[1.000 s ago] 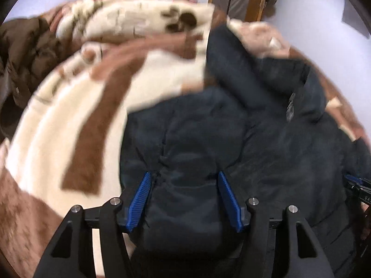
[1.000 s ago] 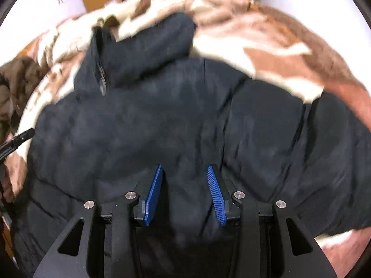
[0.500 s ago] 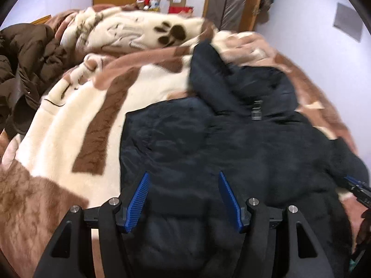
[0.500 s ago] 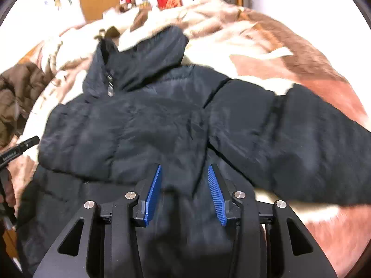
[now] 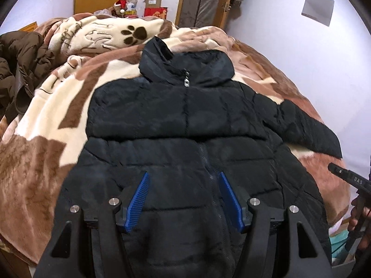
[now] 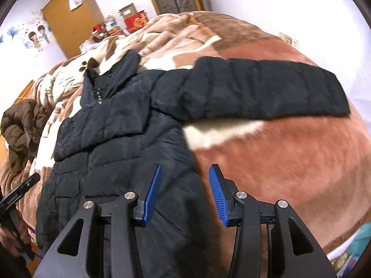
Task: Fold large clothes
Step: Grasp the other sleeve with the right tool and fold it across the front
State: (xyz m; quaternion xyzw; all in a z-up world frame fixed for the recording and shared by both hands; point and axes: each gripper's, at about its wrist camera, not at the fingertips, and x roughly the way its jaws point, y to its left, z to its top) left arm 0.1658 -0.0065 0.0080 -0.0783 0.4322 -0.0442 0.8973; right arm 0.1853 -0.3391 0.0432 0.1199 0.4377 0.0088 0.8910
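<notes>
Black puffer jacket point(image 5: 180, 125) lies front-up and zipped on the blanket point(image 5: 34, 162) that covers the bed. Collar point(image 5: 185, 69) points toward the far end of the bed, hem toward the near edge. Zip pull point(image 5: 187, 82) sits at the collar base.

Right sleeve point(image 6: 266, 90) is stretched straight out across the blanket toward the right edge of the bed, cuff flat. No left sleeve is visible in the left wrist view; the jacket's left side ends in a straight edge along the torso.

Left gripper point(image 5: 184, 195): jaws wide apart, blue pads point(image 5: 139, 199) hovering over the lower front of the jacket, nothing between them. Whether the pads touch the fabric cannot be told.

Right gripper point(image 6: 184, 191): jaws open to a moderate gap, holding nothing. It hangs above the jacket's right side seam, one pad over black fabric, the other over bare blanket.

Brown jacket point(image 5: 18, 69) is heaped at the left edge of the bed, well apart from the black one. Wooden wardrobe point(image 6: 69, 23) and cardboard boxes point(image 6: 132, 16) stand past the far end.
</notes>
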